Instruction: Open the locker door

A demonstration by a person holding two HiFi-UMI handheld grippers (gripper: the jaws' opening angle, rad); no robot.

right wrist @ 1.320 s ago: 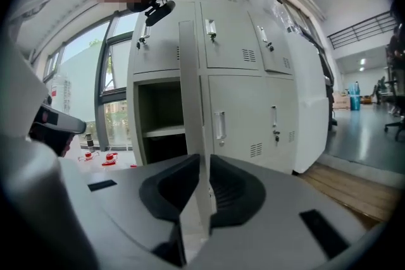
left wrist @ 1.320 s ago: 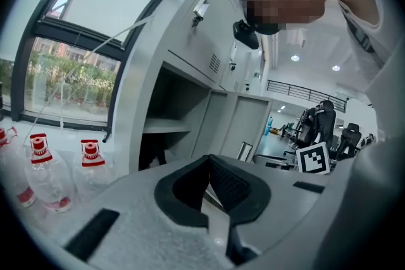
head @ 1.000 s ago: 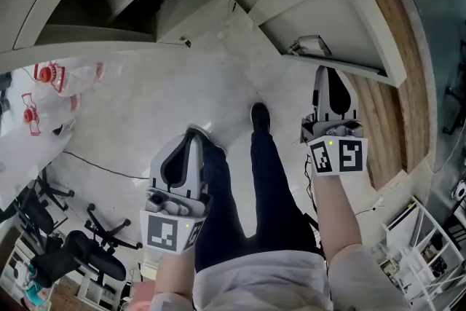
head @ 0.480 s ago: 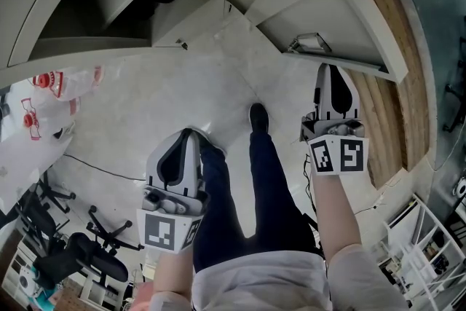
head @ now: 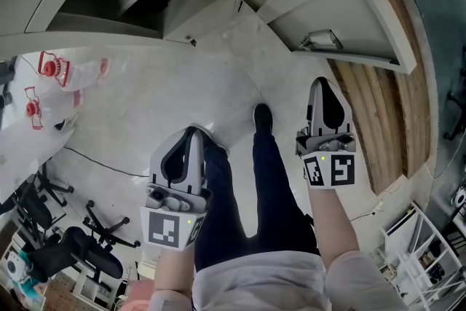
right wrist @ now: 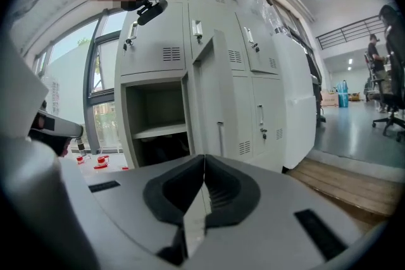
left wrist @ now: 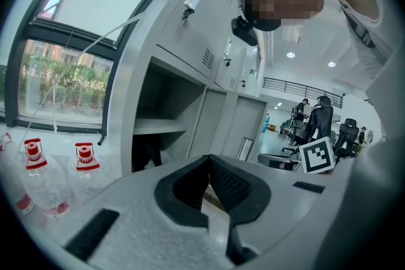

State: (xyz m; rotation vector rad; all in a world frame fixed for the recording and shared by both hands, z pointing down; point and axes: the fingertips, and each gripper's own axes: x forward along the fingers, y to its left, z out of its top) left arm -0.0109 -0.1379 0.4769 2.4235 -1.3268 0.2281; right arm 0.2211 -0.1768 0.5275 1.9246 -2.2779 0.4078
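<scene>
A bank of grey lockers stands ahead. One locker door [head: 331, 11] is swung open, and its latch [head: 318, 39] is on the near edge. In the right gripper view that door [right wrist: 205, 98] stands edge-on beside the open compartment [right wrist: 155, 114] with a shelf. My right gripper [head: 324, 81] is shut and empty, with its tip a short way in front of the door's edge and not touching it. My left gripper [head: 193, 132] is lower and left, also shut on nothing, and faces the open compartment [left wrist: 164, 117].
Water bottles with red caps [head: 45, 71] lie on the pale floor at left. Black office chairs [head: 73, 247] stand behind at lower left. A wooden floor strip [head: 386, 120] runs along the right, and a white rack [head: 429, 251] is at lower right. The person's shoe [head: 261, 115] is between the grippers.
My right gripper has drawn back a little from the door's near edge, still shut. The left gripper has stayed where it was.
</scene>
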